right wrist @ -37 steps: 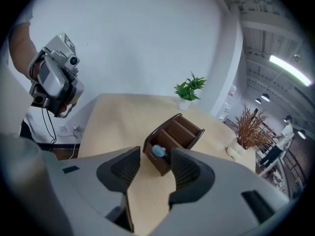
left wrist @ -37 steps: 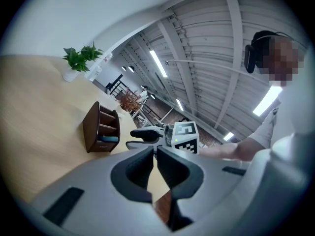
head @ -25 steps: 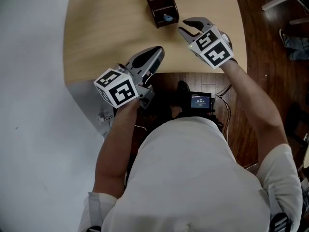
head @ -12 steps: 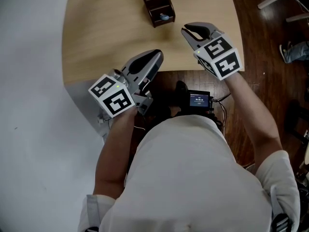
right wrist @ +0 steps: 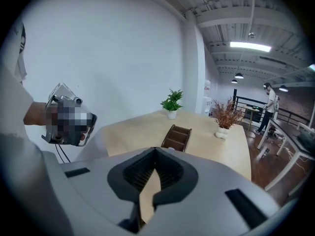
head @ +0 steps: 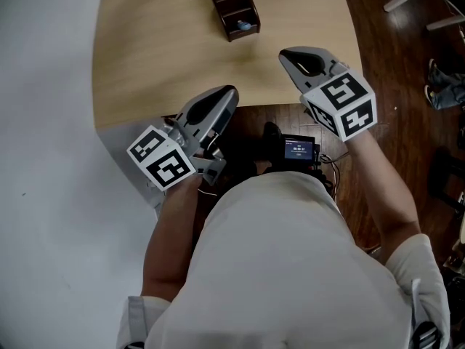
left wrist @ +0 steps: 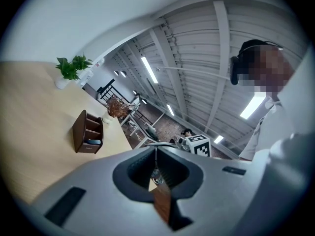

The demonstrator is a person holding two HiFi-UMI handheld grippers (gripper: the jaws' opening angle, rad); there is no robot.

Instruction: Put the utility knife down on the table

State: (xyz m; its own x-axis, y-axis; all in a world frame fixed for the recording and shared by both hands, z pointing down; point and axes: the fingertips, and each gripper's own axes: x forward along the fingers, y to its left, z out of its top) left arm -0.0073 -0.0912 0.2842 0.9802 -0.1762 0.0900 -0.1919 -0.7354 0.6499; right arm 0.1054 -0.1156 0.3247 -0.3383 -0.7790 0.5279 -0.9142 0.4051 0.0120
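Observation:
A brown wooden organizer stands on the pale wooden table, also seen in the left gripper view and the right gripper view. A small blue item, seemingly the utility knife, lies in its near compartment. My left gripper hangs at the table's near edge, jaws shut with nothing between them. My right gripper is over the table's near right corner, short of the organizer, also shut and empty.
A potted green plant and a vase of dry twigs stand at the table's far end. Below the near edge sits a small device with a lit screen. Dark wood floor and white chair legs lie to the right.
Both grippers have drawn back from the organizer toward the person. The right gripper's jaws, parted a second ago, have closed with nothing in them.

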